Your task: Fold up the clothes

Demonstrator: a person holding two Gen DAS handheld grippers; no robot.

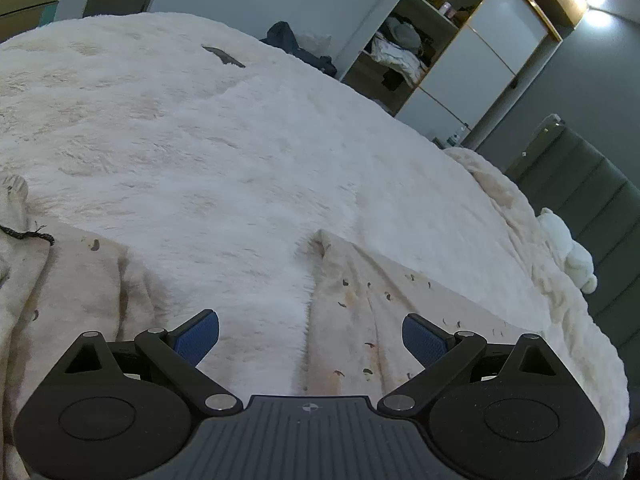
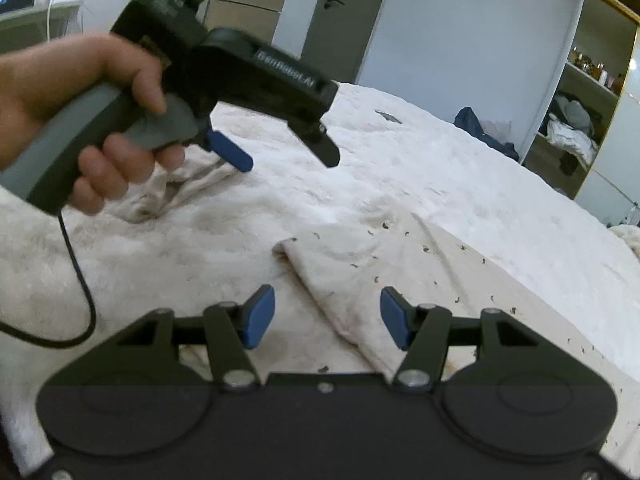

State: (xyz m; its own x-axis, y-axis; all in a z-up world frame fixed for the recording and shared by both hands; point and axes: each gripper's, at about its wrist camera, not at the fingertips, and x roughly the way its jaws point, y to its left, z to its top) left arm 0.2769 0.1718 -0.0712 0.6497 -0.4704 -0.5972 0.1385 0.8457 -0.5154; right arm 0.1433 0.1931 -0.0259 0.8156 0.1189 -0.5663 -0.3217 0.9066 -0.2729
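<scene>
Both grippers — left gripper (image 1: 310, 334), right gripper (image 2: 327, 317) — gape wide, empty; the garment (image 2: 400, 280), soft and limp, offers its folded corner just ahead of the right jaws.

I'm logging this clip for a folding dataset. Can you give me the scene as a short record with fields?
surface: fluffy white blanket on a bed
garment: cream speckled garment, flat, its corner in front of both grippers
left gripper: open, empty, above the garment
right gripper: open, empty, above the garment's edge
background: open shelves, dark clothes
</scene>
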